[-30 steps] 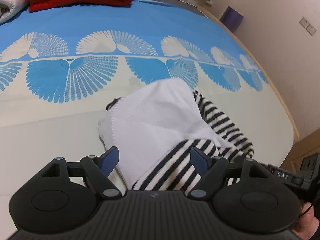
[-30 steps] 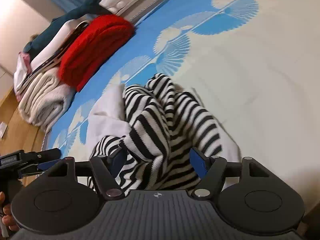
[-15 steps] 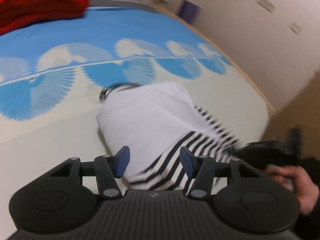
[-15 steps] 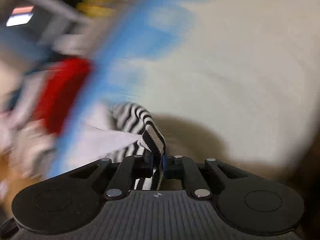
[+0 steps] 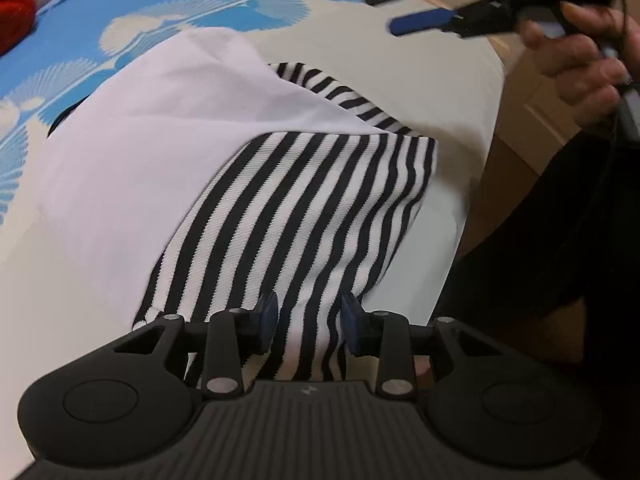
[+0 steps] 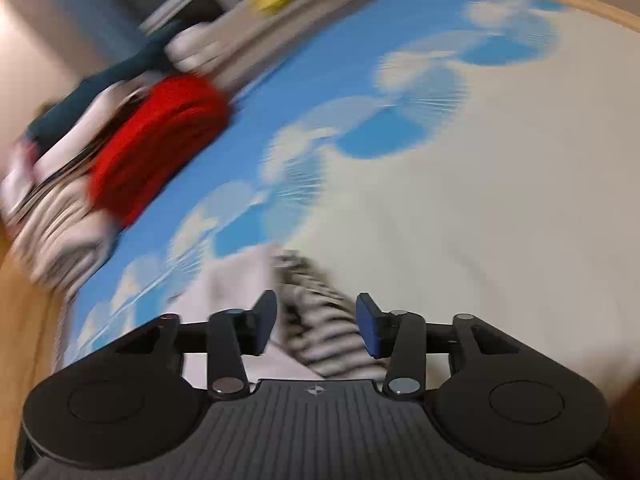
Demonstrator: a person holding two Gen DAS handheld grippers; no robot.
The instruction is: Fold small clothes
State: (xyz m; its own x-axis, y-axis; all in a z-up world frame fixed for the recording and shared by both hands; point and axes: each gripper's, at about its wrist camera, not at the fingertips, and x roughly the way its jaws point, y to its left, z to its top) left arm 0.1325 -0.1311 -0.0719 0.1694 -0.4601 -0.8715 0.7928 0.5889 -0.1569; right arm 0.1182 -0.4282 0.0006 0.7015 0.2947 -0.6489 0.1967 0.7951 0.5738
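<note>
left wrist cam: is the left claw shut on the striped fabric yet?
No, the left claw has a clear gap between its pads, with the striped fabric lying between them, ungripped.

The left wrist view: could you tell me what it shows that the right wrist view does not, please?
Only the left wrist view shows the person's hand holding the right gripper, and the left gripper open around the striped fabric. Only the right wrist view shows the folded pile beside the red garment. Both show the striped garment and the blue-patterned cloth.
</note>
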